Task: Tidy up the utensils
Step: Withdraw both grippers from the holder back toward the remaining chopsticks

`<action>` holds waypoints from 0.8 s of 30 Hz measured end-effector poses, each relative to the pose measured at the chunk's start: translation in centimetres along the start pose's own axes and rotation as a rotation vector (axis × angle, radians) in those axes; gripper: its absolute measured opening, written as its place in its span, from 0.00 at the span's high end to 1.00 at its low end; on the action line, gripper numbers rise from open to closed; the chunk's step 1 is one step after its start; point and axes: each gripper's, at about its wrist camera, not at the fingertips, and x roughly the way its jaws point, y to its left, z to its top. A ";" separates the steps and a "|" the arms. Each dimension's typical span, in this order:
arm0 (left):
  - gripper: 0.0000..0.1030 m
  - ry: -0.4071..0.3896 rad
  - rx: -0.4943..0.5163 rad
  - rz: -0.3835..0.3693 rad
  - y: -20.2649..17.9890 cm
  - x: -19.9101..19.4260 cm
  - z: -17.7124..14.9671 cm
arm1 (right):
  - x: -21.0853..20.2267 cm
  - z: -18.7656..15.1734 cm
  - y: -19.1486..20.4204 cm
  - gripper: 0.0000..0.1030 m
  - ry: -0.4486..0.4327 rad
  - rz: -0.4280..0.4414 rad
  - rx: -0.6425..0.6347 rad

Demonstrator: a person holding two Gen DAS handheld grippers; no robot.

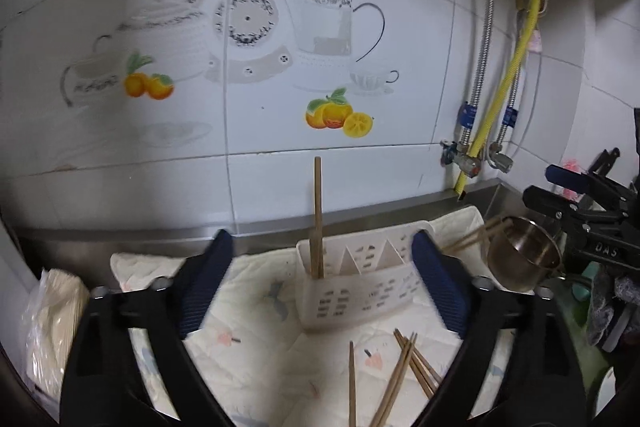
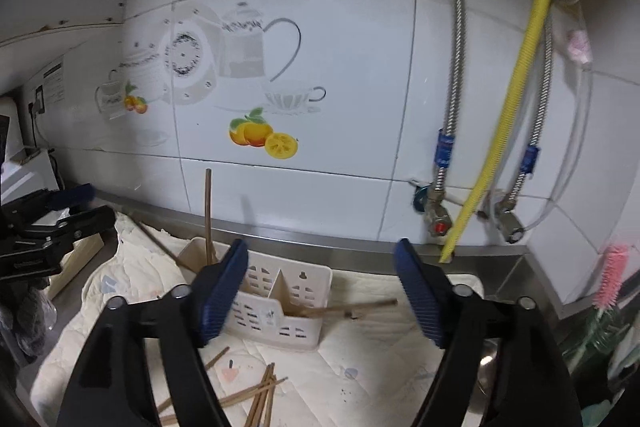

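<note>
A white slotted utensil holder point(image 1: 360, 287) stands on a pale cloth point(image 1: 256, 307); it also shows in the right wrist view point(image 2: 280, 303). One wooden chopstick point(image 1: 318, 215) stands upright in its left compartment, seen too in the right wrist view point(image 2: 208, 215). Several loose chopsticks point(image 1: 400, 375) lie on the cloth in front of the holder, and in the right wrist view point(image 2: 256, 395). Another chopstick point(image 2: 352, 307) lies to the right of the holder. My left gripper point(image 1: 320, 283) is open and empty above the cloth. My right gripper point(image 2: 320, 291) is open and empty over the holder.
A steel pot point(image 1: 524, 251) with chopsticks sits right of the holder. Water valves and a yellow hose point(image 2: 508, 131) run down the tiled wall. A plastic bag point(image 1: 52, 319) lies at the left. A pink brush point(image 2: 612, 275) stands at the right.
</note>
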 end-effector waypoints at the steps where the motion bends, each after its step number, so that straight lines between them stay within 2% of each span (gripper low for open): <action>1: 0.11 0.002 0.000 0.001 0.0 -0.6 -0.5 | -0.7 -0.5 0.3 0.21 -0.010 -0.009 -0.008; 2: 0.09 0.004 0.000 0.001 0.1 -1.2 -1.0 | -1.5 -1.2 0.6 0.14 -0.020 -0.018 -0.013; 4: 0.05 0.005 -0.004 0.015 0.2 -2.3 -2.3 | -3.0 -2.6 1.1 0.12 -0.037 -0.034 -0.023; 6: 0.05 0.005 -0.009 0.022 0.4 -3.0 -3.5 | -4.1 -4.0 1.7 0.10 -0.049 -0.039 -0.028; 10: 0.05 0.033 -0.036 0.034 1.0 -4.3 -6.5 | -5.8 -7.4 2.4 0.09 -0.042 -0.023 -0.004; 16: 0.05 0.086 -0.082 0.052 1.8 -5.2 -10.9 | -6.7 -12.5 3.9 0.09 0.016 0.001 0.020; 24: 0.05 0.178 -0.113 0.063 2.1 -4.2 -15.8 | -7.0 -18.6 5.3 0.09 0.097 0.015 0.068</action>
